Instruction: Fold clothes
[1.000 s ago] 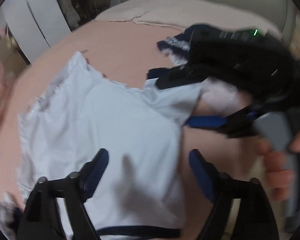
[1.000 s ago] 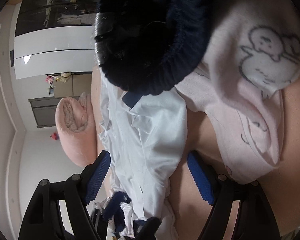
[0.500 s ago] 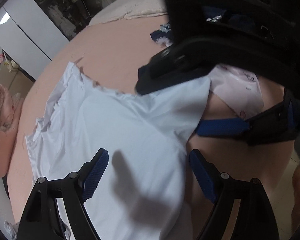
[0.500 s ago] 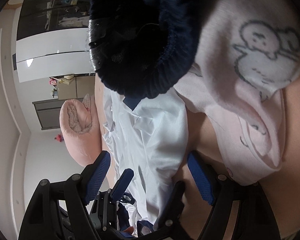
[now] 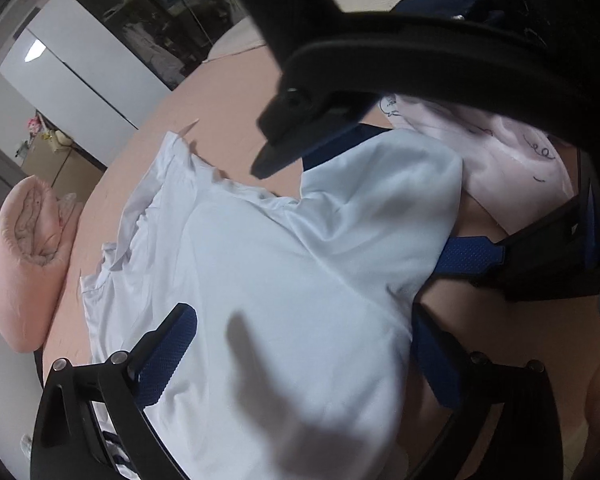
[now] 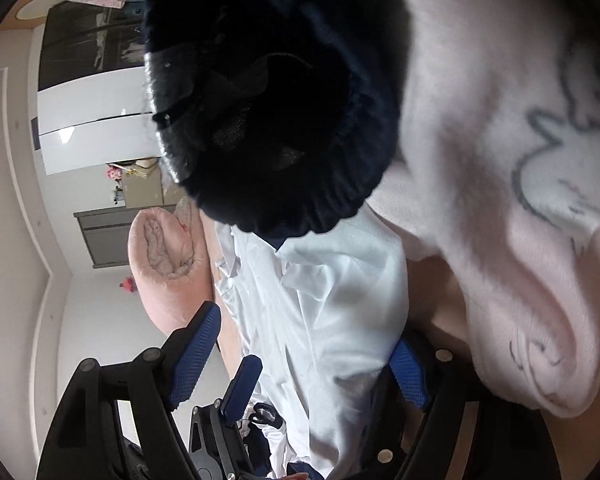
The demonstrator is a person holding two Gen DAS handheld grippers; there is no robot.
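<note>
A white shirt (image 5: 280,260) lies spread on the pink bed (image 5: 228,112). My left gripper (image 5: 300,360) hovers over its lower part, jaws opening wide, the cloth below them and not pinched. My right gripper (image 6: 300,364) straddles the shirt's (image 6: 328,300) sleeve edge with its jaws closing. Its right pad (image 6: 408,372) sits at the cloth's edge and the left pad stands apart. One blue pad (image 6: 240,380) of the left gripper shows in the right wrist view.
A dark navy knit garment (image 6: 276,120) and a pale pink garment with a duck print (image 6: 520,200) lie close beside the shirt. A rolled pink blanket (image 5: 24,264) sits at the bed's far end. White wardrobe doors (image 5: 80,80) stand beyond.
The left gripper has sunk closer to the shirt and its jaws have spread wider. The right gripper has come in over the sleeve, now filling the top of the left view.
</note>
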